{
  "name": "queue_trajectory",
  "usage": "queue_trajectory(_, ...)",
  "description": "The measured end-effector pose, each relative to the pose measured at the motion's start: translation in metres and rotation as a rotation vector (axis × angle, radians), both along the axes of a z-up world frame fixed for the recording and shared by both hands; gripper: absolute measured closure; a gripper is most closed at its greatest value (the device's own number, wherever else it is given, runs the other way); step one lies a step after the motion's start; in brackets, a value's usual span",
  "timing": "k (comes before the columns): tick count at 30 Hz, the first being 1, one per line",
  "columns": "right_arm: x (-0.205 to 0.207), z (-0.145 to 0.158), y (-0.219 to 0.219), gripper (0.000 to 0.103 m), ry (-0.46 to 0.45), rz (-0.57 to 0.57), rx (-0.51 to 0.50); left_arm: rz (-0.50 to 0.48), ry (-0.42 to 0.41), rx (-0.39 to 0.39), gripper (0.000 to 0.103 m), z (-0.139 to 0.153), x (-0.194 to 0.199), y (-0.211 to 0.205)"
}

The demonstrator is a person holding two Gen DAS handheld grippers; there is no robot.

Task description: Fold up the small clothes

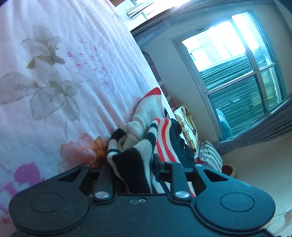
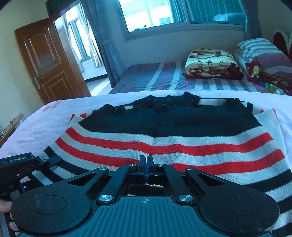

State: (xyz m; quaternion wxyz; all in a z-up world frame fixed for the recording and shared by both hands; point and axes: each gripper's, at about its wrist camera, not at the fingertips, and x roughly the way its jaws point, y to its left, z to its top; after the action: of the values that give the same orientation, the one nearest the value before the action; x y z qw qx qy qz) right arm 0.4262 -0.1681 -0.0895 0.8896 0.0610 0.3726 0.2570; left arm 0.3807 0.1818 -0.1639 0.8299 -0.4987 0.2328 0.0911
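Note:
A small knit sweater (image 2: 164, 138) with black, white and red stripes lies spread on a pink floral sheet (image 2: 45, 124). My right gripper (image 2: 146, 162) is shut on the sweater's near hem. My left gripper (image 1: 131, 169) is tilted on its side and has a bunched part of the sweater (image 1: 146, 134) between its fingers, which hides the fingertips. The left gripper's body also shows at the left edge of the right wrist view (image 2: 23, 164), resting on the sweater's left side.
The floral sheet (image 1: 63, 73) covers the surface. Behind it is a bed with a striped sheet (image 2: 164, 76), a folded printed blanket (image 2: 211, 63) and striped pillows (image 2: 262, 52). A window (image 2: 164, 12) and a wooden door (image 2: 45, 60) are beyond.

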Motion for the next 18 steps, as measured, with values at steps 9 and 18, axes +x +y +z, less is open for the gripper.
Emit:
queue_trajectory(9, 0.008, -0.025, -0.003, 0.103, 0.03, 0.024, -0.019, -0.016, -0.018, -0.01, 0.089, -0.001, -0.004, 0.007)
queue_trajectory(18, 0.012, -0.03, -0.018, 0.103, 0.05, 0.019, 0.061, -0.065, -0.072, 0.097, 0.089, 0.041, 0.0, -0.012)
